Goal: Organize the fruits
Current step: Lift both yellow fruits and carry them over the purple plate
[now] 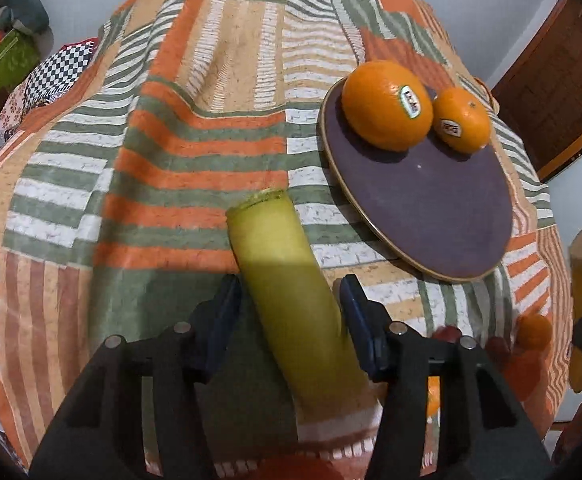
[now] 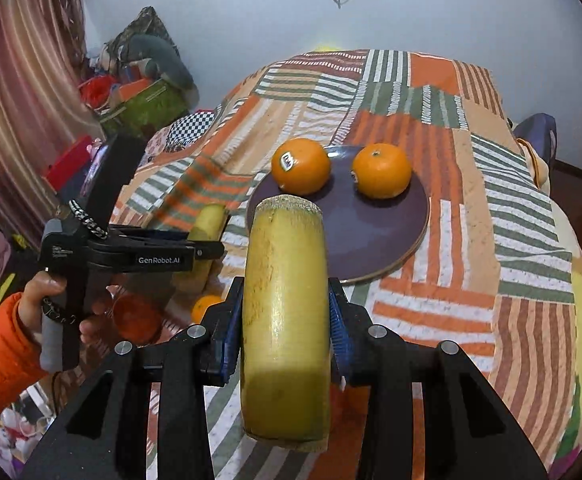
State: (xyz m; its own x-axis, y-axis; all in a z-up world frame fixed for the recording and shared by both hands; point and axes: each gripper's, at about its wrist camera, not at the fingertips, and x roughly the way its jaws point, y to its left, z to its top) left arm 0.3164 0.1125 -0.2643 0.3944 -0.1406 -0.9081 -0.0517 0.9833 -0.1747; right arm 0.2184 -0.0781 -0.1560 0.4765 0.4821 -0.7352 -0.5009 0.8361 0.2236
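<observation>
My left gripper (image 1: 291, 304) straddles a yellow-green cut stalk (image 1: 287, 280), pads wide of it on both sides, above the striped patchwork cloth (image 1: 171, 160). Right of it, a purple plate (image 2: 371, 232) carries two oranges (image 2: 301, 166). My right gripper (image 2: 287, 316) clamps a thicker yellow stalk (image 2: 285, 320) near the plate's edge.

Bare plate (image 2: 375, 236) front; oranges (image 2: 301, 165) behind.

2 oranges (image 2: 301, 166) (image 2: 382, 176), 2 sugarcane pieces (image 2: 285, 320) (image 2: 207, 226), 1 plate (image 2: 371, 232).
</observation>
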